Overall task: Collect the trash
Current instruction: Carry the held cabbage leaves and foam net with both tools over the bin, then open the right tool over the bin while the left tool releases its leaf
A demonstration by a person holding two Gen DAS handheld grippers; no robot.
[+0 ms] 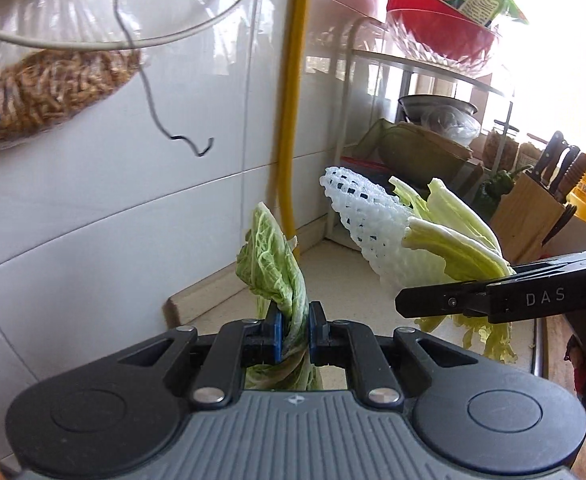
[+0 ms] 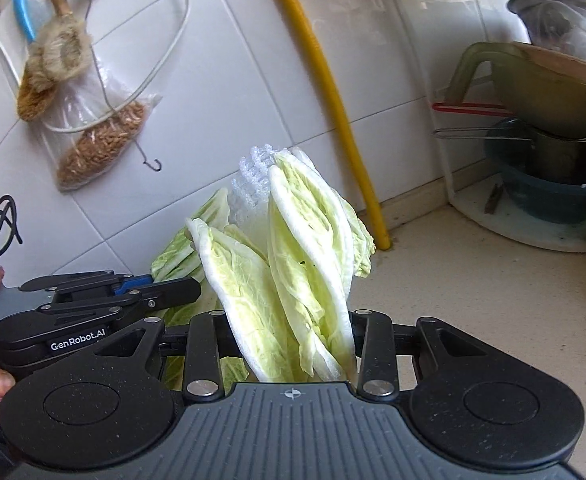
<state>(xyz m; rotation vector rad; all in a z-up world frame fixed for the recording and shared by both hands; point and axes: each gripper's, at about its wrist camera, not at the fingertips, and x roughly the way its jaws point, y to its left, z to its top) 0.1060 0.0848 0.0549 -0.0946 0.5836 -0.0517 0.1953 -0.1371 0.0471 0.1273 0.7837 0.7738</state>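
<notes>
Cabbage leaf (image 1: 281,264) stood pinched upright in the closed left hand-held gripper (image 1: 293,330), while the right hand-held gripper (image 2: 289,344) clamped pale leaves (image 2: 293,264) and foam netting (image 2: 249,180).

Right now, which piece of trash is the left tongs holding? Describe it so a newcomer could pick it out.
Start at the yellow pipe running down the white tiled wall. Just in front of its foot, the left tongs pinch a crumpled green cabbage leaf. Unlike the paler leaves to its right, it is darker and has no white foam net beside it.
</notes>
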